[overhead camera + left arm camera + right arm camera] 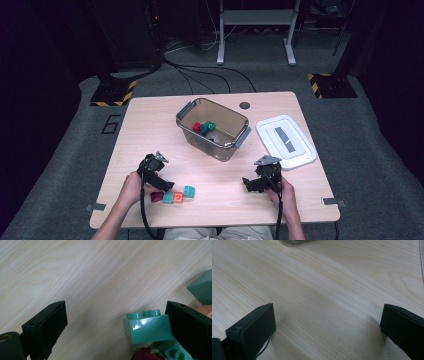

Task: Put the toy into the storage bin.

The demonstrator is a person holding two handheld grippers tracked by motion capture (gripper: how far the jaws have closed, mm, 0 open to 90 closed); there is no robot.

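A short row of toy bricks lies near the table's front left: a dark red one [156, 196], a teal one [168, 198], an orange one [178, 196] and a light teal one [189, 191]. My left gripper [165, 186] is low over this row, open. In the left gripper view a green brick [147, 326] lies on the wood between the wide jaws of the left gripper [116, 315], close against the right jaw and far from the left one. My right gripper [250, 184] stands open over bare wood, with nothing between the jaws of the right gripper [327, 317].
A clear brown bin [235, 120] at the table's middle back holds red, green and blue bricks. Its white lid [286, 141] lies to the right. More bricks show beside the left gripper: dark red [147, 355], teal [202, 288], orange [206, 311].
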